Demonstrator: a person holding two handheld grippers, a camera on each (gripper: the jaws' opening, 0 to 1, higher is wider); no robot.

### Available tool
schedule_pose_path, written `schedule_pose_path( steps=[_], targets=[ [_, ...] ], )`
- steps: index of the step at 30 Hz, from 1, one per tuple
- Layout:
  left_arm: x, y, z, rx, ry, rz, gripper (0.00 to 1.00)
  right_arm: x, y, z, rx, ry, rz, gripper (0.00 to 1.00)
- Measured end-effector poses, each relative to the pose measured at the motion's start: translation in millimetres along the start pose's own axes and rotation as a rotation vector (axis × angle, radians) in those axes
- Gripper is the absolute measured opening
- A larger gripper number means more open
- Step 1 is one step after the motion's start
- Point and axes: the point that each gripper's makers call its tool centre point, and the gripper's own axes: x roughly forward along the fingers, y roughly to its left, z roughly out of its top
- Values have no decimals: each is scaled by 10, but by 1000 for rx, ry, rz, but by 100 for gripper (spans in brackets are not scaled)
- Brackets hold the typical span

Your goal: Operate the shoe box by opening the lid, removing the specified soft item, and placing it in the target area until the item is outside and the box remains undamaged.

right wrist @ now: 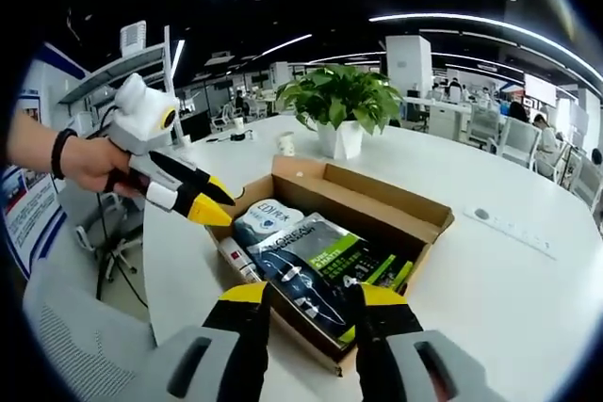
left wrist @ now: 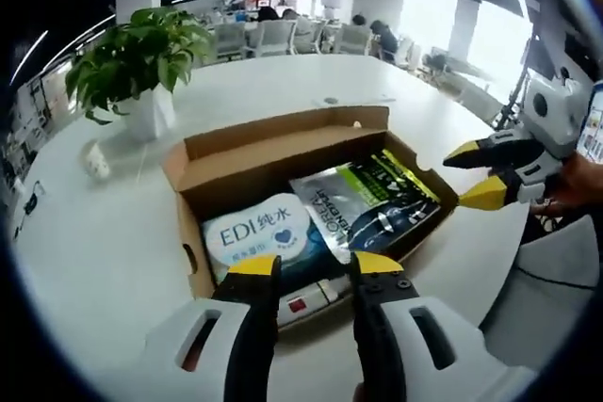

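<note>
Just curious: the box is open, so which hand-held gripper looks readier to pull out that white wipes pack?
Probably the left gripper: its open jaws sit right before the wipes pack.

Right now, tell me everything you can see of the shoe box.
The shoe box is brown corrugated cardboard, open, its lid flap folded back on the plant side. It sits flat on the white table. Inside lie a white-and-blue wipes pack, a silver-green pouch overlapping it, and a white tube. Neither tool touches it.

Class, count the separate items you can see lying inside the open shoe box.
3: a white EDI pack at one end, a silver-green pouch overlapping it, and a white-red item along the wall. More may lie underneath.
</note>
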Motion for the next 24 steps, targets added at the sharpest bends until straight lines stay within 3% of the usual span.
schedule_pose_path(
  steps=[7,13,20,24],
  targets=[
    [196,-98,-13,-96,30,-29,29,-36,-9,-51,28,-7,-19,33],
    [352,-149,-93,-128,93,-41,28,-57,-19,-88,45,-18,-27,33],
    [485,-199,-106,-188,121,-64,26,-62,-73,-166,75,-15,-41,32],
    [565,-245,-122,-268,139,-87,25,-64,-88,-202,98,-16,-46,32]
  ],
)
